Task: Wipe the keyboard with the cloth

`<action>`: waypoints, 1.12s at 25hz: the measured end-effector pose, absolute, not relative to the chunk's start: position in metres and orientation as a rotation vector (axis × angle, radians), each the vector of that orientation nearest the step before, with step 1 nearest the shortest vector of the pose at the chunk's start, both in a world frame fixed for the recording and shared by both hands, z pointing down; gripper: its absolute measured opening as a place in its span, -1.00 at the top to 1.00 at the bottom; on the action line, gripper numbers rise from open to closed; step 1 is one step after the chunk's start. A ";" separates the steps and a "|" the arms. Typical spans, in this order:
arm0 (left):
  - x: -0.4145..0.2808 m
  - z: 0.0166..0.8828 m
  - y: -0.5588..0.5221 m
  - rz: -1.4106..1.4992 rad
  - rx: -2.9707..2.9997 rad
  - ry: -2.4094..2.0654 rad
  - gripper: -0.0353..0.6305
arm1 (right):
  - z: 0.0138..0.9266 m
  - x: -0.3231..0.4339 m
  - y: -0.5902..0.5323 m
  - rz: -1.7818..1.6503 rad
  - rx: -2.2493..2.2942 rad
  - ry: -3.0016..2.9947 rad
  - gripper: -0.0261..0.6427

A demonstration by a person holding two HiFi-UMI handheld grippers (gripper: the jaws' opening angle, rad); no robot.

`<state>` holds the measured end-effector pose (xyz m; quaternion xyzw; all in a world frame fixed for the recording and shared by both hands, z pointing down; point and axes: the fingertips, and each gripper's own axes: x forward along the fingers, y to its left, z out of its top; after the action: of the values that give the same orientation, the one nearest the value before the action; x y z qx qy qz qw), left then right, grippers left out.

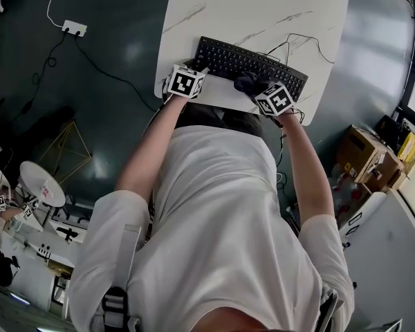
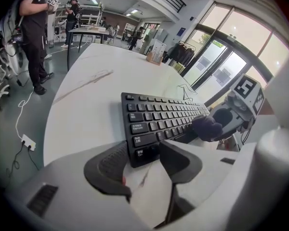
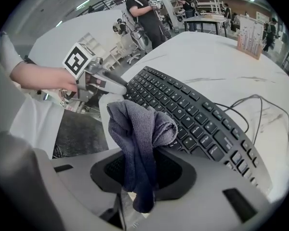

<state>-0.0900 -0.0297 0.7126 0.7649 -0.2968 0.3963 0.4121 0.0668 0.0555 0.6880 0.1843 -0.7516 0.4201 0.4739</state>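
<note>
A black keyboard (image 1: 249, 64) lies slanted on the white marble table (image 1: 263, 9), near its front edge. My left gripper (image 1: 197, 75) is at the keyboard's left end. In the left gripper view its jaws straddle the keyboard's near corner (image 2: 143, 150), with both pads (image 2: 108, 165) against it. My right gripper (image 3: 142, 172) is shut on a dark grey-blue cloth (image 3: 139, 129), which bunches above the jaws. The cloth (image 1: 247, 81) hangs over the front row of keys at the middle. From the left gripper view, the right gripper (image 2: 231, 117) and the cloth (image 2: 207, 128) sit over the keyboard's front edge.
The keyboard's thin black cable (image 1: 294, 43) loops over the table behind it. A wooden holder (image 3: 250, 35) stands at the table's far edge. On the floor lie a power strip (image 1: 74, 28) and cardboard boxes (image 1: 363, 154). People (image 2: 33, 28) stand further off.
</note>
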 end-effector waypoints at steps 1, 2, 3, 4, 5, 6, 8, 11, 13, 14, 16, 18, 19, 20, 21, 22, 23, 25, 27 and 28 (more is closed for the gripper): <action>-0.091 0.712 -0.029 0.999 1.930 -0.745 0.26 | 0.690 0.067 0.054 1.033 0.448 -1.831 0.51; -0.092 0.712 -0.029 1.003 1.935 -0.744 0.26 | 0.692 0.066 0.052 1.043 0.446 -1.827 0.51; -0.092 0.712 -0.029 1.005 1.940 -0.743 0.26 | 0.692 0.067 0.051 1.055 0.445 -1.826 0.51; -0.092 0.713 -0.029 1.006 1.946 -0.741 0.26 | 0.692 0.068 0.049 1.063 0.449 -1.827 0.51; -0.091 0.713 -0.029 1.005 1.953 -0.737 0.26 | 0.691 0.071 0.047 1.064 0.460 -1.828 0.51; -0.090 0.713 -0.029 1.004 1.959 -0.732 0.26 | 0.690 0.074 0.044 1.062 0.479 -1.829 0.52; -0.090 0.713 -0.029 1.002 1.965 -0.725 0.26 | 0.690 0.081 0.032 1.067 0.543 -1.833 0.52; -0.092 0.712 -0.029 1.002 1.966 -0.727 0.26 | 0.689 0.092 0.013 1.077 0.637 -1.833 0.51; -0.092 0.712 -0.029 1.006 1.965 -0.727 0.26 | 0.689 0.100 0.004 1.070 0.676 -1.832 0.52; -0.091 0.712 -0.029 1.006 1.965 -0.725 0.26 | 0.689 0.104 -0.001 1.066 0.693 -1.832 0.52; -0.090 0.712 -0.029 1.001 1.970 -0.724 0.26 | 0.689 0.110 -0.011 1.062 0.715 -1.831 0.52; -0.090 0.711 -0.030 0.998 1.976 -0.730 0.26 | 0.688 0.116 -0.019 1.054 0.727 -1.830 0.51; -0.091 0.711 -0.029 1.001 1.976 -0.733 0.26 | 0.688 0.119 -0.023 1.047 0.730 -1.829 0.51; -0.091 0.711 -0.029 1.004 1.973 -0.736 0.26 | 0.687 0.122 -0.027 1.040 0.730 -1.829 0.51; -0.091 0.711 -0.029 1.004 1.971 -0.738 0.26 | 0.687 0.125 -0.032 1.033 0.730 -1.830 0.51; -0.090 0.711 -0.029 1.003 1.971 -0.739 0.26 | 0.688 0.129 -0.036 1.026 0.730 -1.831 0.51; -0.089 0.711 -0.029 1.002 1.972 -0.738 0.26 | 0.689 0.133 -0.040 1.020 0.730 -1.832 0.51; -0.088 0.712 -0.028 1.002 1.975 -0.737 0.26 | 0.690 0.142 -0.048 1.006 0.740 -1.827 0.51; -0.089 0.714 -0.028 1.007 1.974 -0.743 0.26 | 0.686 0.149 -0.059 0.985 0.764 -1.828 0.52; -0.090 0.714 -0.028 1.010 1.973 -0.749 0.26 | 0.684 0.151 -0.065 0.974 0.774 -1.838 0.52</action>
<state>-0.0903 -0.0283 0.7141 0.7764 -0.2946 0.3975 0.3904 0.1506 -0.0648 0.6842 0.3124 -0.7417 0.3930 0.4447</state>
